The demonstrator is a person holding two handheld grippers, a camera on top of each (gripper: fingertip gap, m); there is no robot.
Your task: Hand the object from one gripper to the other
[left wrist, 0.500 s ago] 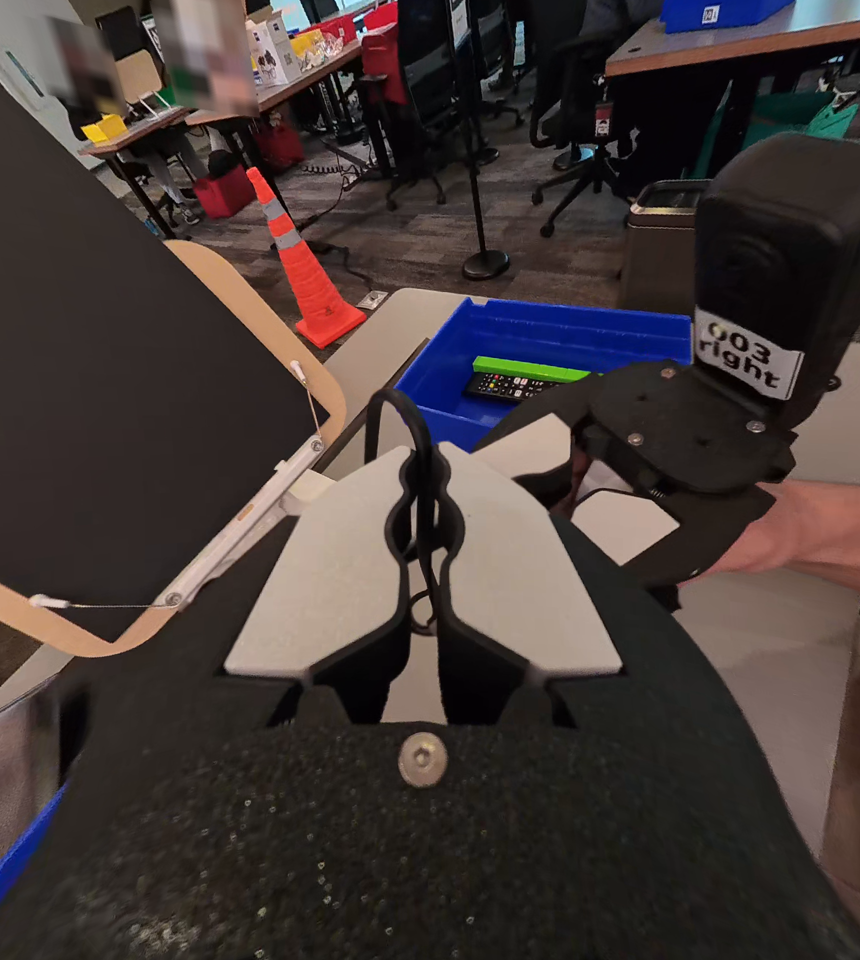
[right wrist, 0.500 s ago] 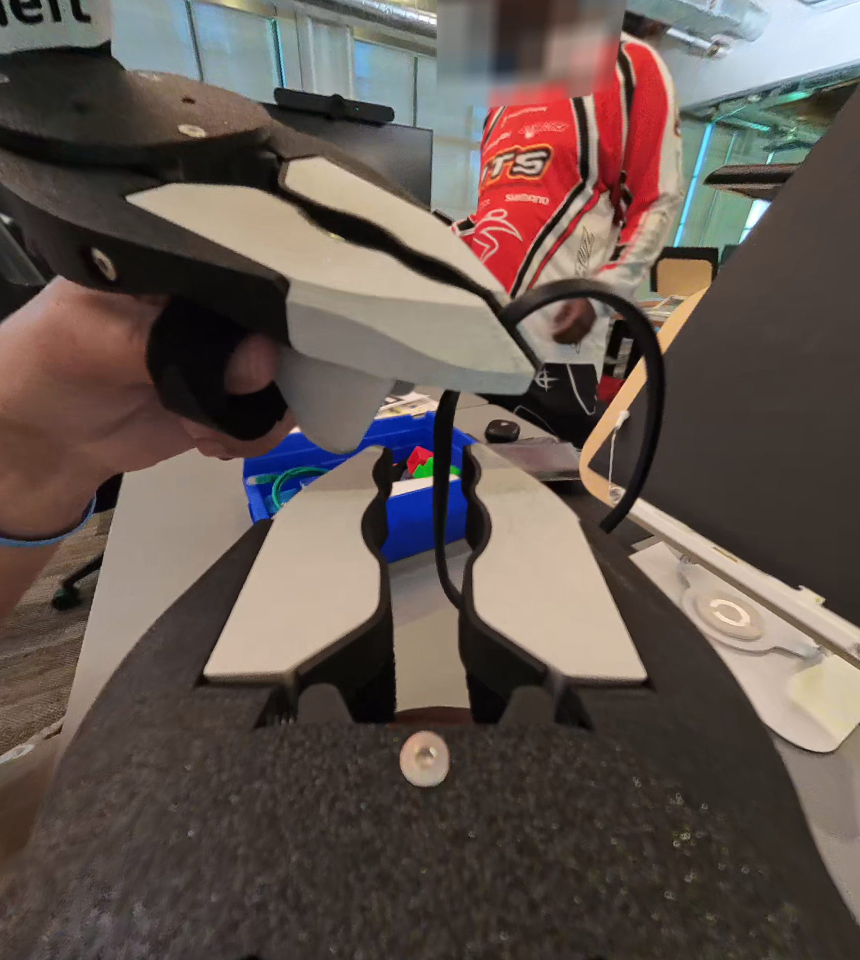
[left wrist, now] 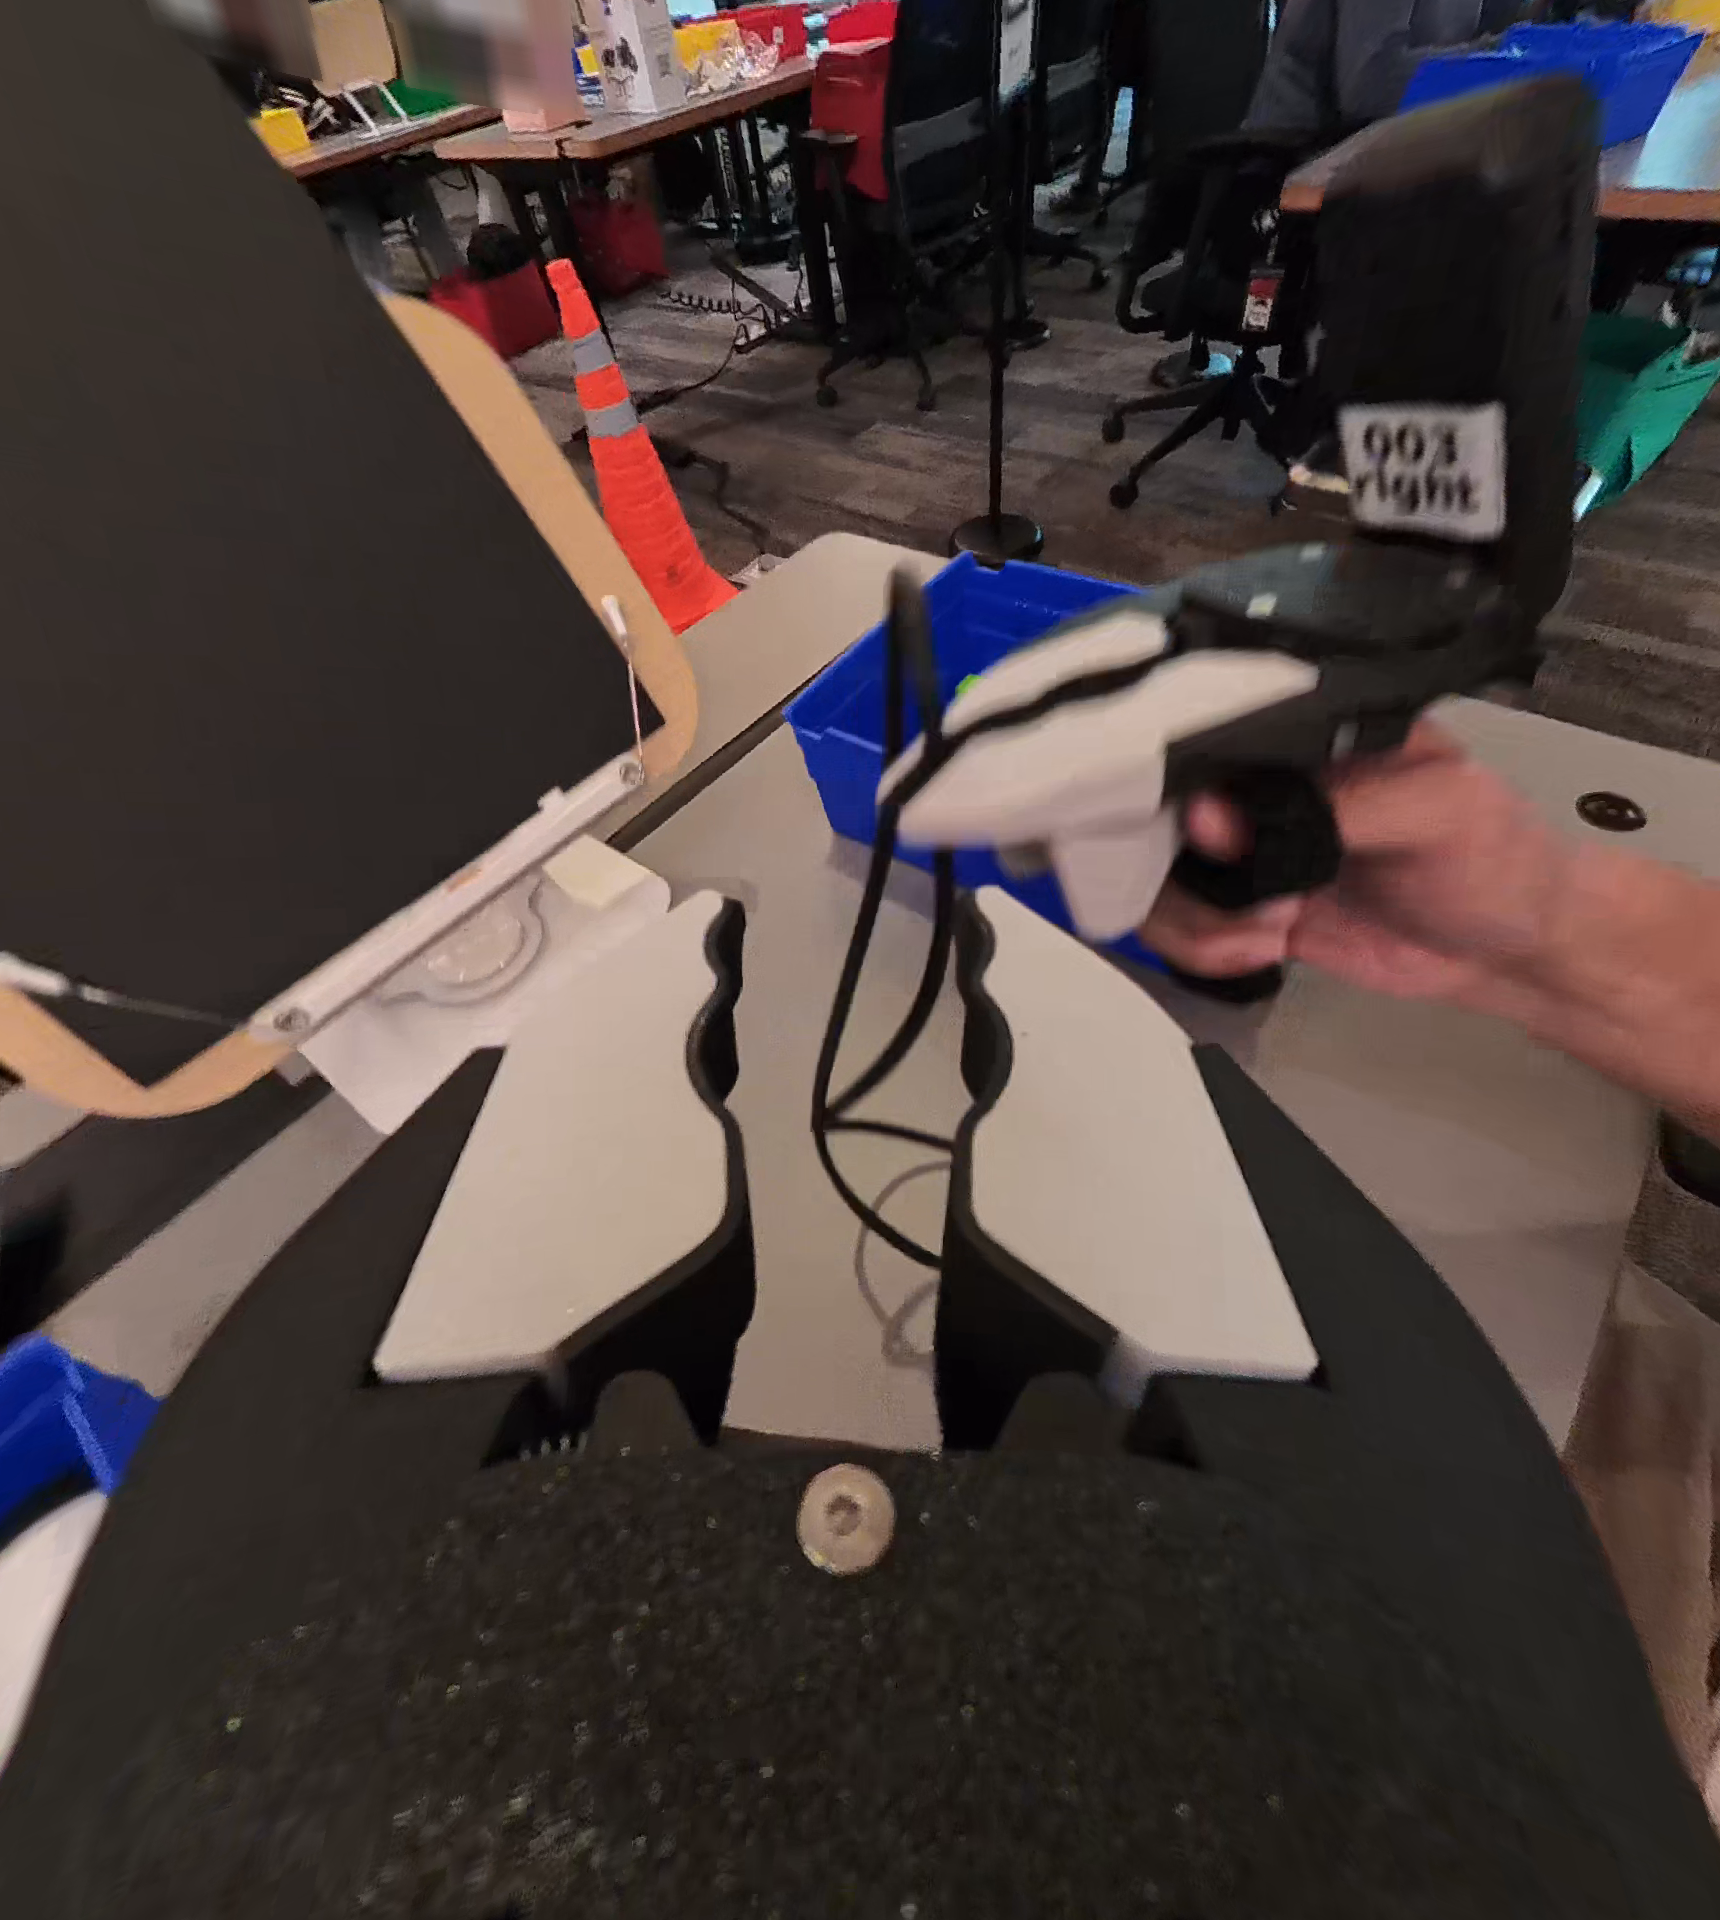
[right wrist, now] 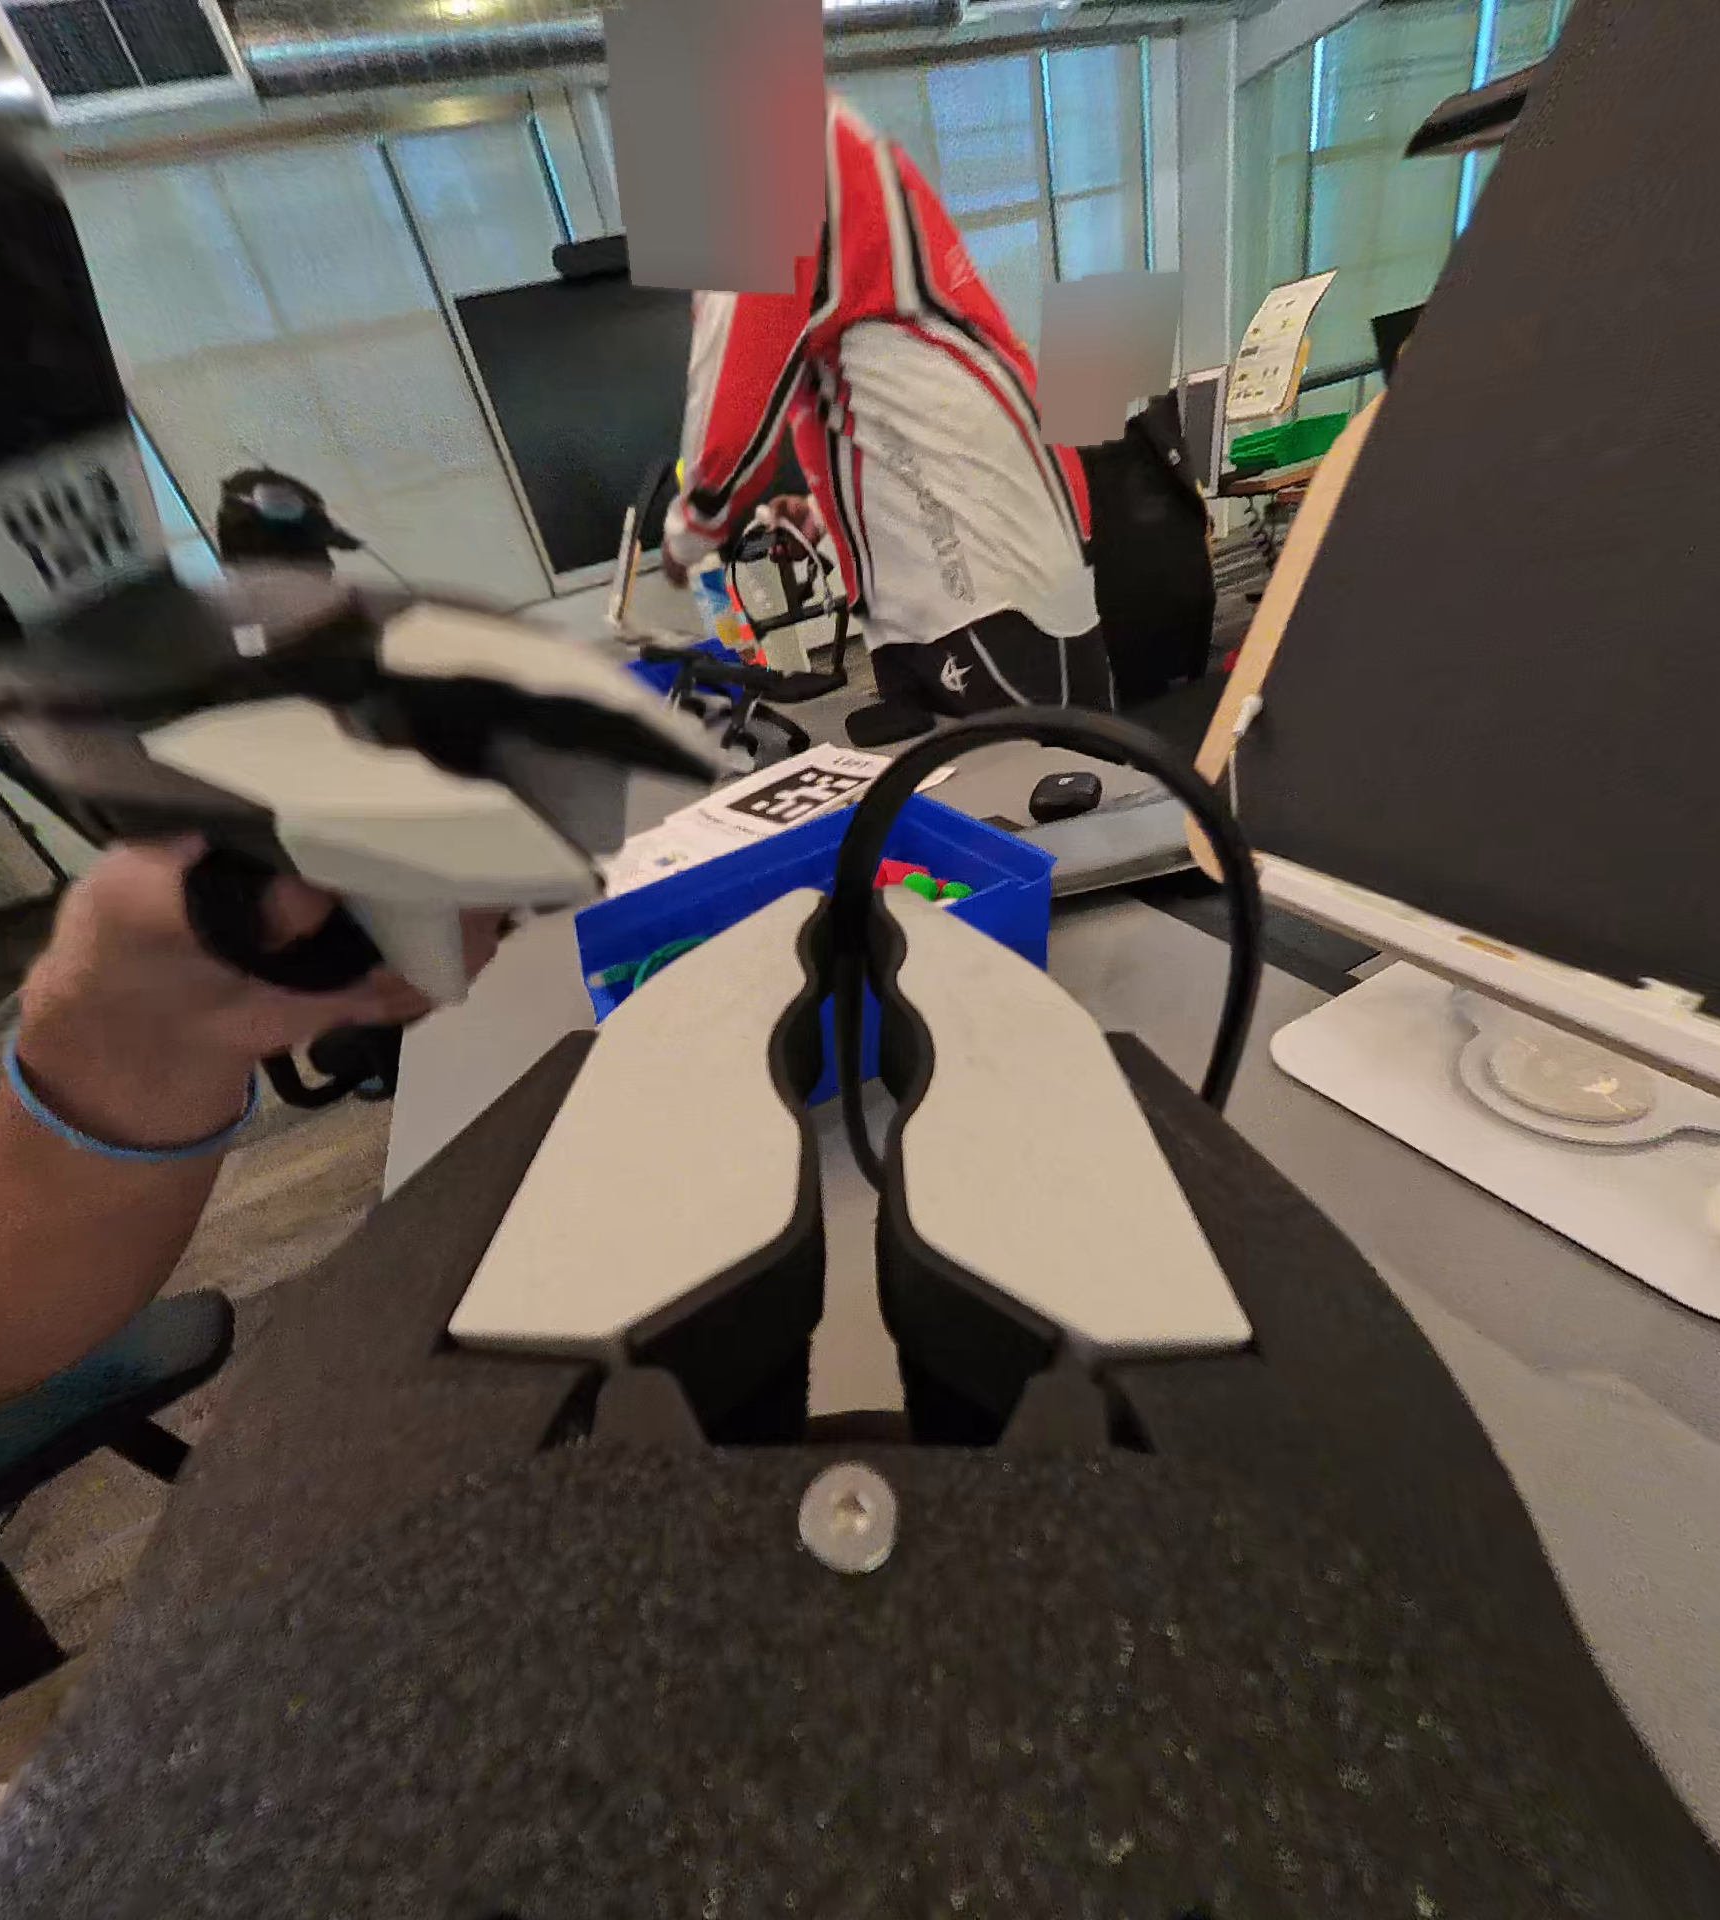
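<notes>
Handover looks nearly done. Thin black looped cable (right wrist: 1240,914) pinched between nearly closed fingers of right gripper (right wrist: 851,925), arching up and right, then hanging down over grey tabletop (right wrist: 1407,1299). Left gripper (left wrist: 840,935) spread wide, gripping nothing; lower strands of cable dangling loosely between its fingers in left wrist view, apparently untouched. Blue plastic bin (right wrist: 981,904) just beyond.

Risk, judged: dangling loop snagging on a left finger (left wrist: 1074,1122) during separation, tugging limp cable out of a thin pinch; blur suggests quick motion, worsening that.
</notes>
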